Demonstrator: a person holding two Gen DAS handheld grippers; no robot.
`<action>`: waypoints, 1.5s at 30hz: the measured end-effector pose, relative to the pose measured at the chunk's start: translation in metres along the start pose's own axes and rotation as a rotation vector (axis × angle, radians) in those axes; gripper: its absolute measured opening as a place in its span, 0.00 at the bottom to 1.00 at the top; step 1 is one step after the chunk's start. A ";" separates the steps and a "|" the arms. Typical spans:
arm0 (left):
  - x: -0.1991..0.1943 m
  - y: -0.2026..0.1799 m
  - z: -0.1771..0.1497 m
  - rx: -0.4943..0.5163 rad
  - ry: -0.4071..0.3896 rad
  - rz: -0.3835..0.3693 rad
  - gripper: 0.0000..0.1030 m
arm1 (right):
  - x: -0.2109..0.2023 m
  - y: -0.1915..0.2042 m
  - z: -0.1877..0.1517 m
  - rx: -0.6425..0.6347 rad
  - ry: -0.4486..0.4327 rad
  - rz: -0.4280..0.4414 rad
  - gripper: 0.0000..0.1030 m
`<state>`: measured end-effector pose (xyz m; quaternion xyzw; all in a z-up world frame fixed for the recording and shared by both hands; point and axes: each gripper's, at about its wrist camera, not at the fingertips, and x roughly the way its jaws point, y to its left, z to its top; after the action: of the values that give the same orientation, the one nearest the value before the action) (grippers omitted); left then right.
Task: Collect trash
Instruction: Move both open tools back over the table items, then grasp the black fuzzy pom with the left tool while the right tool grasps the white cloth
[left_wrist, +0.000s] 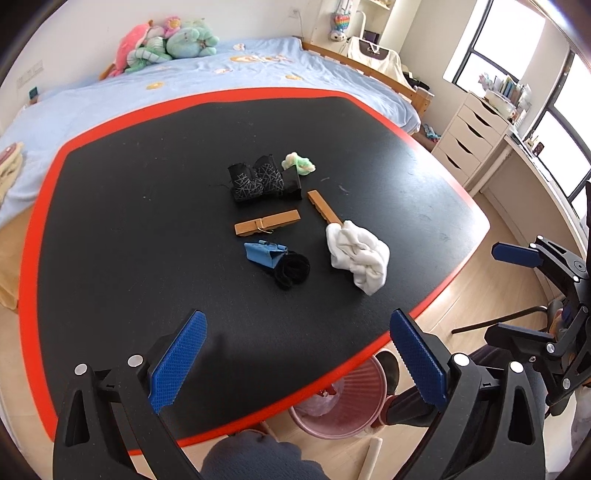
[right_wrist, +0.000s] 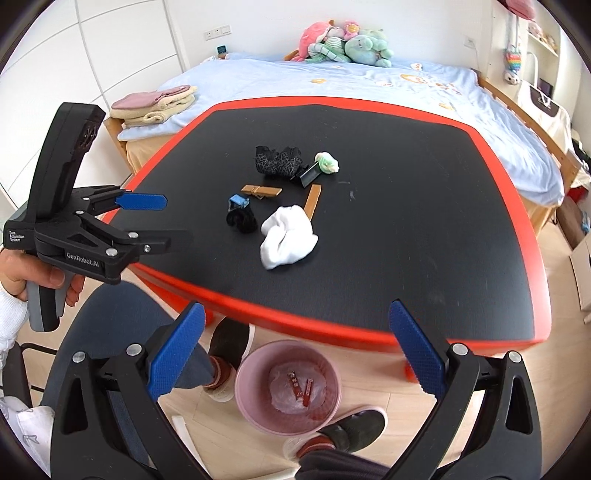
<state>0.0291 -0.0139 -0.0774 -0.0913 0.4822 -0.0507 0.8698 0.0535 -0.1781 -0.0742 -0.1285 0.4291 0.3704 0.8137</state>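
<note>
Litter lies mid-table on the black, red-edged table (left_wrist: 110, 221): a crumpled white wad (left_wrist: 360, 254) (right_wrist: 288, 236), a blue wrapper (left_wrist: 264, 253) against a black bundle (left_wrist: 291, 271), two brown clip pieces (left_wrist: 267, 223), a black patterned pack (left_wrist: 258, 181) and a green-white wad (left_wrist: 299, 162). A pink bin (right_wrist: 288, 384) stands on the floor below the near edge and holds red wrappers (right_wrist: 301, 387). My left gripper (left_wrist: 295, 332) is open above the table's near part. My right gripper (right_wrist: 297, 314) is open above the bin, off the table. Neither holds anything.
A bed with a blue cover (right_wrist: 332, 85) and plush toys (right_wrist: 347, 44) runs behind the table. White drawers (left_wrist: 472, 136) stand at the right. The person's feet (right_wrist: 229, 373) rest beside the bin, and a blue chair seat (right_wrist: 110, 325) is at the near left.
</note>
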 end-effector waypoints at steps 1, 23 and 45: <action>0.005 0.002 0.002 -0.004 0.007 -0.003 0.93 | 0.004 -0.001 0.003 -0.002 0.002 0.002 0.95; 0.049 0.012 0.015 0.003 0.065 -0.070 0.67 | 0.084 -0.018 0.030 -0.028 0.060 0.156 0.66; 0.049 0.001 0.019 0.039 0.071 -0.077 0.03 | 0.084 -0.015 0.030 -0.026 0.047 0.158 0.26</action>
<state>0.0715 -0.0190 -0.1086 -0.0911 0.5077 -0.0969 0.8512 0.1122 -0.1312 -0.1251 -0.1135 0.4519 0.4359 0.7700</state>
